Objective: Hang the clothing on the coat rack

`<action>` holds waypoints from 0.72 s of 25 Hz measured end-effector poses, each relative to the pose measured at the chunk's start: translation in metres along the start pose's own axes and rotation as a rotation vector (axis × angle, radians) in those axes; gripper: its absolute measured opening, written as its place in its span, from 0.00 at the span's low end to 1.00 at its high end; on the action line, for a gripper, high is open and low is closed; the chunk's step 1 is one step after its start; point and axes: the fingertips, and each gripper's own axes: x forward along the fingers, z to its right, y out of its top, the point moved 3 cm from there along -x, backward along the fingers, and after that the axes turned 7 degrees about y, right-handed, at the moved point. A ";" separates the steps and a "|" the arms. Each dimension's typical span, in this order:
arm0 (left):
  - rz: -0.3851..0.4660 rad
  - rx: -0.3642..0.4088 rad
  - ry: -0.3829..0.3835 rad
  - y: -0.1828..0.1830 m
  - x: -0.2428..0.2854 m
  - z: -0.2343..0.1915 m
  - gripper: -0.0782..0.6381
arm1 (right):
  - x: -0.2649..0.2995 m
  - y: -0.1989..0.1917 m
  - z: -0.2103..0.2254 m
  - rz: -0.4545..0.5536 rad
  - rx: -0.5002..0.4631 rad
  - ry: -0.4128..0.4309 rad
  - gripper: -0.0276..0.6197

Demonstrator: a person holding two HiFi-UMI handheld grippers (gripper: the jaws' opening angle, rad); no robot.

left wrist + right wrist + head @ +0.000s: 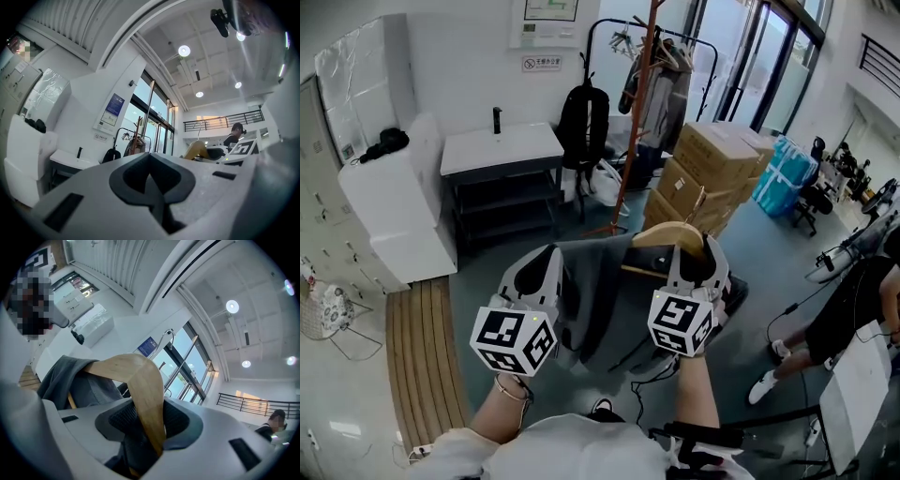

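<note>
A grey garment (600, 295) is draped over a wooden hanger (667, 234), held up between my two grippers in the head view. My right gripper (694, 261) is shut on the hanger's right arm. In the right gripper view the hanger (140, 385) runs down between the pads, with the garment (70, 380) over its left arm and its metal hook above. My left gripper (542, 272) is at the garment's left edge, jaws shut with a thin grey sliver of cloth in the seam (152, 187). The orange-brown coat rack pole (636, 103) stands ahead of me across the floor.
Beside the pole, a black clothes rail (661, 56) carries hangers and clothes. A black backpack (583, 122) hangs left of it. Stacked cardboard boxes (712, 173) stand to the right, and a white-topped table (502, 150) to the left. A person (853, 319) sits at the far right.
</note>
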 end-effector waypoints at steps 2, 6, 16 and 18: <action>-0.006 -0.002 0.001 -0.004 0.002 0.000 0.12 | 0.002 -0.002 -0.001 0.001 0.004 -0.006 0.32; -0.017 -0.005 0.015 -0.011 0.007 -0.005 0.12 | 0.013 -0.003 -0.004 0.006 0.007 -0.005 0.32; -0.017 0.005 0.059 -0.020 0.054 -0.032 0.12 | 0.070 -0.015 -0.010 0.018 0.026 0.014 0.32; -0.018 0.003 0.061 -0.024 0.070 -0.033 0.12 | 0.085 -0.020 -0.006 0.019 0.032 0.018 0.32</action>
